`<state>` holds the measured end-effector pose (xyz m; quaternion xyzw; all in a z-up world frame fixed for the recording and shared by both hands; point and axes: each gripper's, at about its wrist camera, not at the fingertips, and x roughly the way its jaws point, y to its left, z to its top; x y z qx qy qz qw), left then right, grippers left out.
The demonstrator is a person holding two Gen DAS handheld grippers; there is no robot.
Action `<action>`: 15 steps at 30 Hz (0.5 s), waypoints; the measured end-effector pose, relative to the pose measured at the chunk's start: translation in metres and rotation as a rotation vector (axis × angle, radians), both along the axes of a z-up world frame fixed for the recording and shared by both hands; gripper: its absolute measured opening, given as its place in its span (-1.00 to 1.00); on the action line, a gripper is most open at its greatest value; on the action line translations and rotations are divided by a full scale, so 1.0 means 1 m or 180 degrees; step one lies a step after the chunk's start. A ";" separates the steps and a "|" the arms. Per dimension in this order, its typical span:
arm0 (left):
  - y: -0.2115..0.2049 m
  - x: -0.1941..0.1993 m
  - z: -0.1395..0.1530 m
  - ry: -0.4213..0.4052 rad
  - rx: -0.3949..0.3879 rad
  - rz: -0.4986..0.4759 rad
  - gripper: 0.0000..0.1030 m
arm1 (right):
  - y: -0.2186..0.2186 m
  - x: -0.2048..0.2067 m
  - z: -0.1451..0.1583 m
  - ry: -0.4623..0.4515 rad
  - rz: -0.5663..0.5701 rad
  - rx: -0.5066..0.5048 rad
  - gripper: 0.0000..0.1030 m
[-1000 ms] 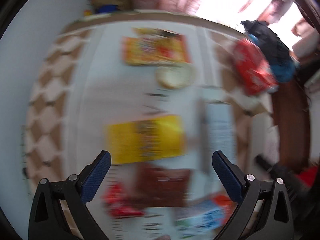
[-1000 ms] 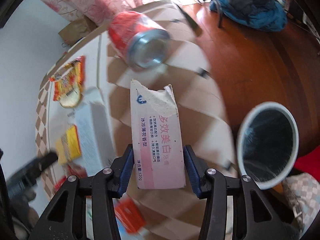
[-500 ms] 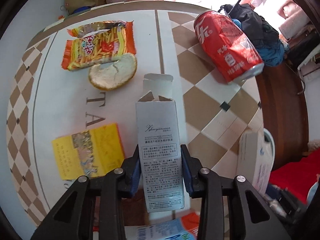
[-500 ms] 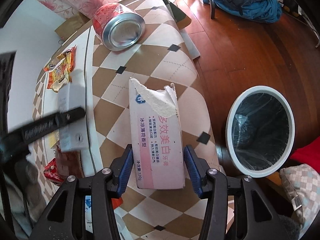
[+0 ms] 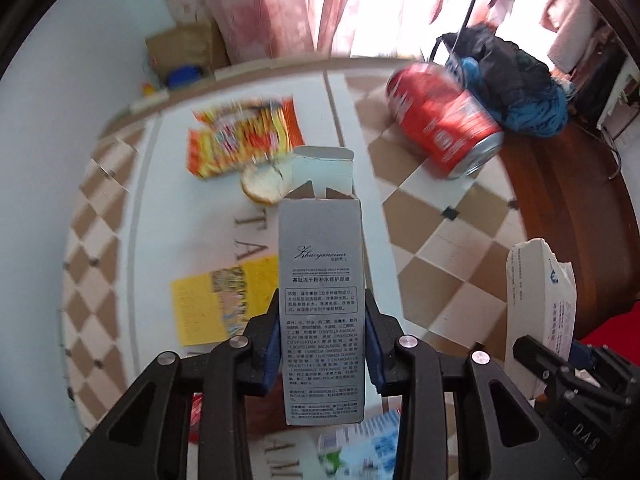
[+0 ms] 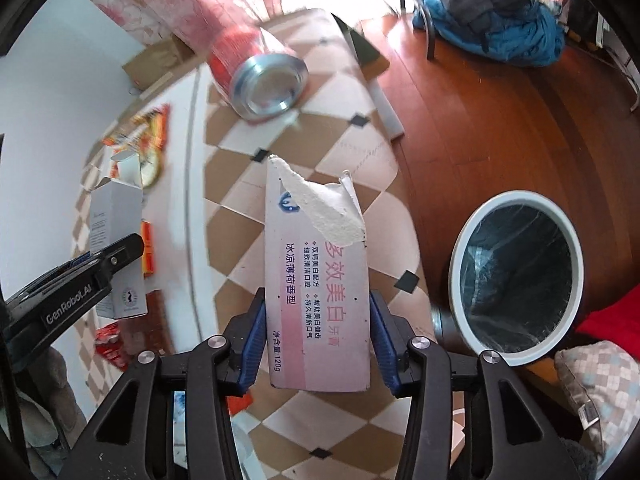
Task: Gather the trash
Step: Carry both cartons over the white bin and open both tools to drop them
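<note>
My left gripper (image 5: pixel 324 340) is shut on a tall grey carton (image 5: pixel 322 264) with its top flap open, held above the table. My right gripper (image 6: pixel 316 344) grips a torn pink-and-white toothpaste box (image 6: pixel 320 280), and its jaws are closing on it. That box hangs over the table's edge, left of a white-rimmed bin (image 6: pixel 520 196) lined with a dark bag on the floor. The toothpaste box (image 5: pixel 536 300) also shows at the right of the left wrist view. The grey carton (image 6: pixel 116 248) shows at the left of the right wrist view.
On the checked table (image 5: pixel 180 208) lie a red can (image 5: pixel 440 128) on its side, an orange snack packet (image 5: pixel 240 136), a round bread piece (image 5: pixel 260 188), a yellow packet (image 5: pixel 212 304) and a blue-white pack (image 5: pixel 360 440). A pile of clothes (image 6: pixel 492 12) sits on the wooden floor.
My left gripper, open above the table a second ago, closed on the grey carton and lifted it. My right gripper kept hold of the toothpaste box and drifted a little.
</note>
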<state>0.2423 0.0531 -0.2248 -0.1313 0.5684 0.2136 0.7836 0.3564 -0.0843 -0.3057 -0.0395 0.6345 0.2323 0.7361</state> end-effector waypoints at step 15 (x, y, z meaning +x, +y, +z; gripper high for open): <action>-0.125 0.001 0.102 -0.0867 0.0128 -0.0584 -0.40 | -0.144 -0.032 0.132 -0.0700 -0.0296 0.0548 -0.04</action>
